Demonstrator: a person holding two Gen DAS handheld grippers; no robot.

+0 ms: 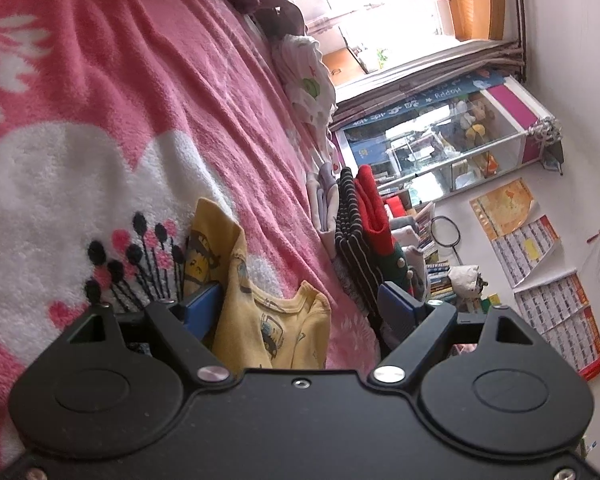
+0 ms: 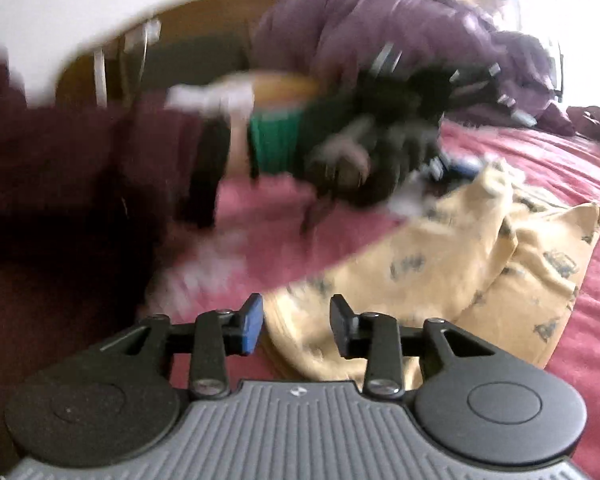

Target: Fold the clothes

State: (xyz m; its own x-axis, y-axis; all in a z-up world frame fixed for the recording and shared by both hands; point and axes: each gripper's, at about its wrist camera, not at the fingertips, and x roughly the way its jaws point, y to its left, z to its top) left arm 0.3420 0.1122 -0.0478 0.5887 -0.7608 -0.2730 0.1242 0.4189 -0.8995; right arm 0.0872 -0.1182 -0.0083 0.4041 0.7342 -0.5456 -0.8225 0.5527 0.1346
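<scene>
Pink blanketed bed (image 1: 228, 128) with yellow printed garment (image 1: 260, 320), folded clothes stack (image 1: 356, 240) at edge.

A small yellow garment (image 1: 256, 320) printed with dark little vehicles lay rumpled on the pink blanket, its neckline open and one sleeve flopped outward. Beyond it stood a stack of folded clothes (image 1: 360, 240).

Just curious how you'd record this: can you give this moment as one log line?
task: fold clothes | left tool: open over yellow top | right tool: open at top's edge | surface: pink blanket | fold: not done
</scene>
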